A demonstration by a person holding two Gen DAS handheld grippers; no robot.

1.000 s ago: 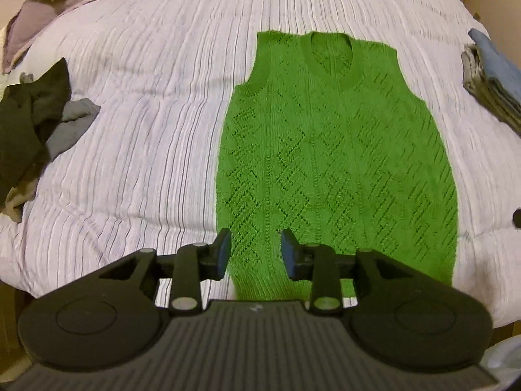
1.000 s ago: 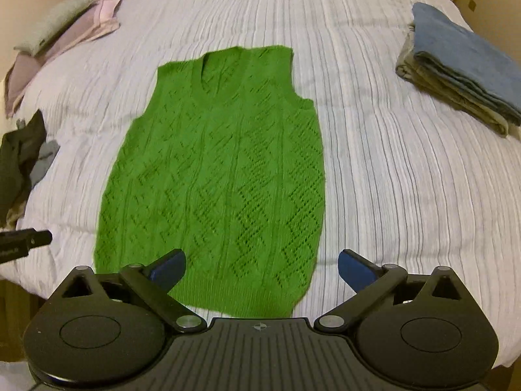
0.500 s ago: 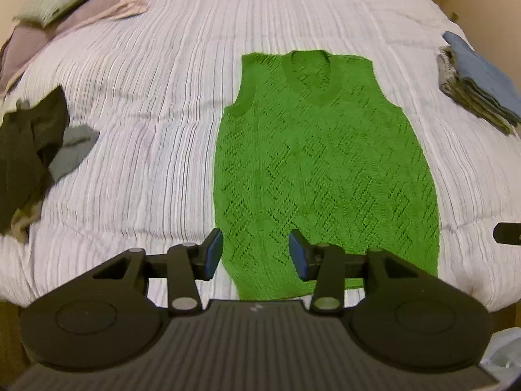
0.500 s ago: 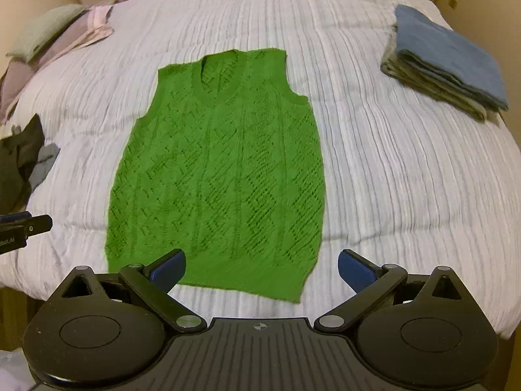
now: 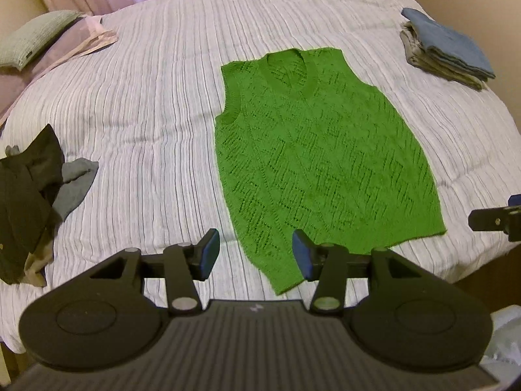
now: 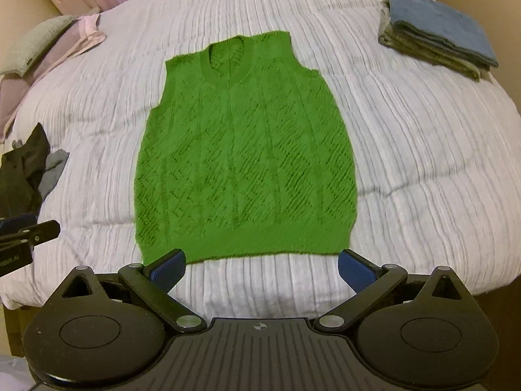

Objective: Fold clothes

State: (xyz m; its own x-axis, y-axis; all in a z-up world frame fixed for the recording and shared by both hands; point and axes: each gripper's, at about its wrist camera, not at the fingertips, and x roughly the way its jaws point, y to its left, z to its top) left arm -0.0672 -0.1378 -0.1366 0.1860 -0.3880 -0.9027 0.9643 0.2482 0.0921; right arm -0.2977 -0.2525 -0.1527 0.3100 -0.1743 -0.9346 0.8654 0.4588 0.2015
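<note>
Where fingers point(image 6: 167, 268) gape, vest point(image 6: 244, 163) beyond.

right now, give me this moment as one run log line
stage: pre-grasp | green vest flat on bed, unfolded | left gripper open, over hem corner | right gripper open wide, near hem | folded stack far right

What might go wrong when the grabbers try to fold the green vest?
1. The vest is an open, holey knit, so a fingertip of the open right gripper could snag a loop and stretch it.
2. The hem lies flat on the soft quilt; a pinch by the open left gripper might catch quilt too.
3. The hem is near the bed's edge, so a tug toward the grippers could slide the vest off.
</note>
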